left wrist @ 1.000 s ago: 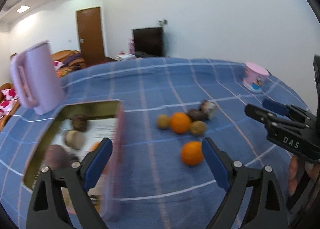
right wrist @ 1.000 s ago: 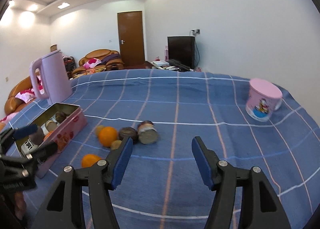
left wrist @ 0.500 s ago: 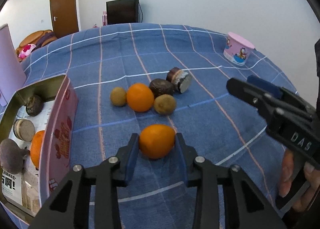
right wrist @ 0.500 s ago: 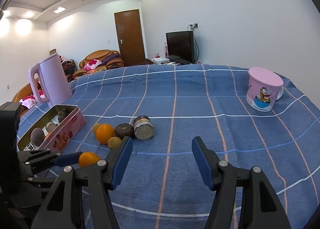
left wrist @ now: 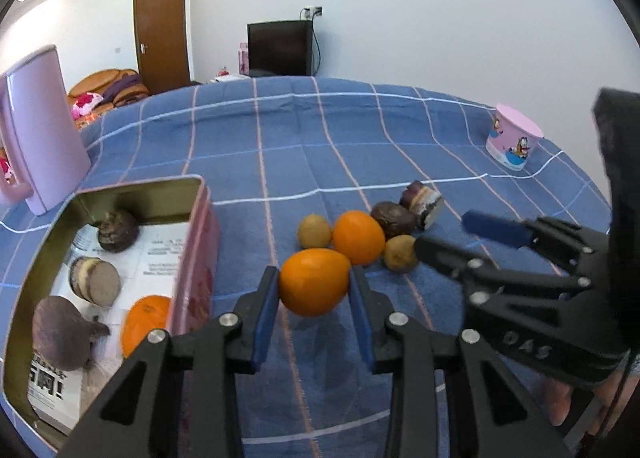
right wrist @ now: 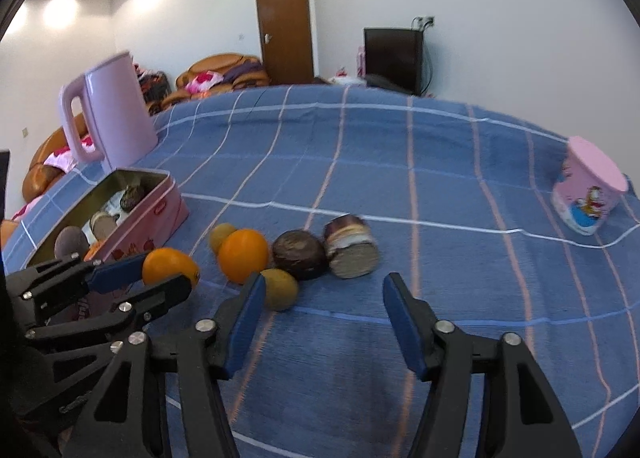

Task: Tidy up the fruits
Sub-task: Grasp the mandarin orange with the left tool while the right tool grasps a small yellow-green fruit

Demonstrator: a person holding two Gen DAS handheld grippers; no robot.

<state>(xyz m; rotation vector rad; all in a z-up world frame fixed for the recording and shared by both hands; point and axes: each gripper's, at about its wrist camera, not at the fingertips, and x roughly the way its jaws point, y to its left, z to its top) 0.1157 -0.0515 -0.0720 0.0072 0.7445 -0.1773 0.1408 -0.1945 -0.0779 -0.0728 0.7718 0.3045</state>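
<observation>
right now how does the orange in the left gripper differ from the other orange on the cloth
The held orange is clamped between the left gripper's blue pads; the loose orange lies untouched on the blue cloth. The held orange stands apart from the other fruit, while the loose orange sits packed in the cluster beside a yellowish fruit and a dark brown fruit. The held one is nearer the pink tin. Both are round and bright orange.

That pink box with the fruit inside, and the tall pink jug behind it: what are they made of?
The pink box looks like thin printed metal: its bare inner wall shines a brassy gold and its rim is rolled. The jug looks like matte plastic, smooth and evenly coloured with a moulded handle, though painted metal cannot be ruled out.
</observation>
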